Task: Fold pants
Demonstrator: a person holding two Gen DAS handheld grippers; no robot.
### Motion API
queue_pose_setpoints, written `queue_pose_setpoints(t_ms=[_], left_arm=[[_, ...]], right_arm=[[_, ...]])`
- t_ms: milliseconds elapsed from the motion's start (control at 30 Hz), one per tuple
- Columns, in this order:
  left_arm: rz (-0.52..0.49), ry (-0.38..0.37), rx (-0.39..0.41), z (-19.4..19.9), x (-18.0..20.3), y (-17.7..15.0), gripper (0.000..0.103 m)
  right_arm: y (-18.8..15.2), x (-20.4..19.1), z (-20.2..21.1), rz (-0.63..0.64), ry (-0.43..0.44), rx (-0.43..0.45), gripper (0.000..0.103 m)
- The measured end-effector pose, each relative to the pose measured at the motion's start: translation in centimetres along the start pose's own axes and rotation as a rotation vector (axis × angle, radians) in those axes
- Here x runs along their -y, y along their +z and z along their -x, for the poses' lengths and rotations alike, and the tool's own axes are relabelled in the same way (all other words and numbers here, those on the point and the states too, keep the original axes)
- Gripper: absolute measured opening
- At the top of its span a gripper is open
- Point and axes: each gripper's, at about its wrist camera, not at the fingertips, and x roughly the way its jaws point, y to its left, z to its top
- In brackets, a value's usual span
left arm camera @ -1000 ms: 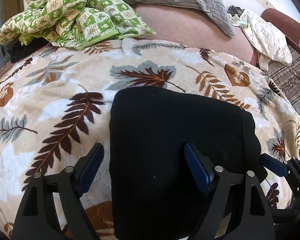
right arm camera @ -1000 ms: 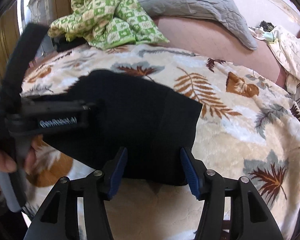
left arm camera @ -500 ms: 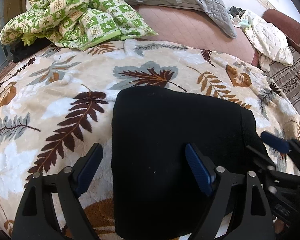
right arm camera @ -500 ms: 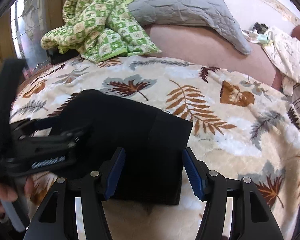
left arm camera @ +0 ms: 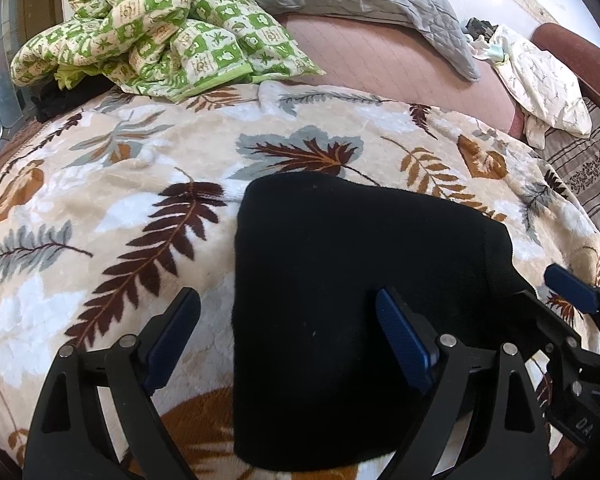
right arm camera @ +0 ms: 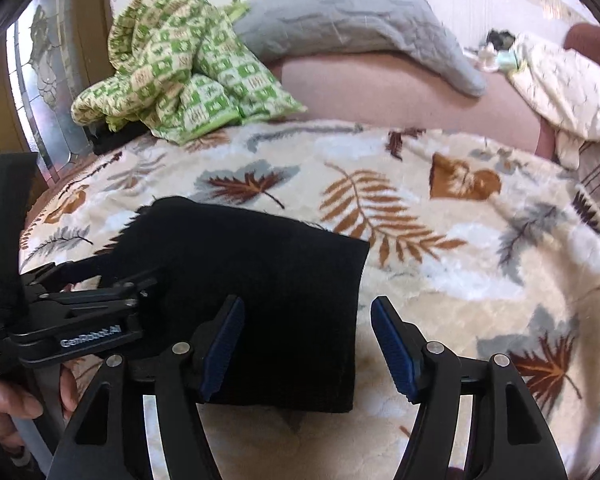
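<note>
Left gripper hovers spread wide over the folded black pants on the leaf-print blanket; right gripper hangs parted at their edge. Only the right view shows a hand holding the left handle.

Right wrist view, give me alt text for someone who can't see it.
Folded black pants lie flat on a leaf-print blanket, with the open right claw straddling their near right edge. The left claw hovers over their left side; a green checked quilt is bunched behind.
</note>
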Motion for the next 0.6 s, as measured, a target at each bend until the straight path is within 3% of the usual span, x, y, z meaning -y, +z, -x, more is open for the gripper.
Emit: queue_pose_setpoints(t_ms=[600], left_arm=[[-0.041,0.069,0.139,7.6,-0.3,-1.9,0.090]], right_arm=[[-1.3,-2.2,5.5,0.019,-0.029,0.101,0.076]])
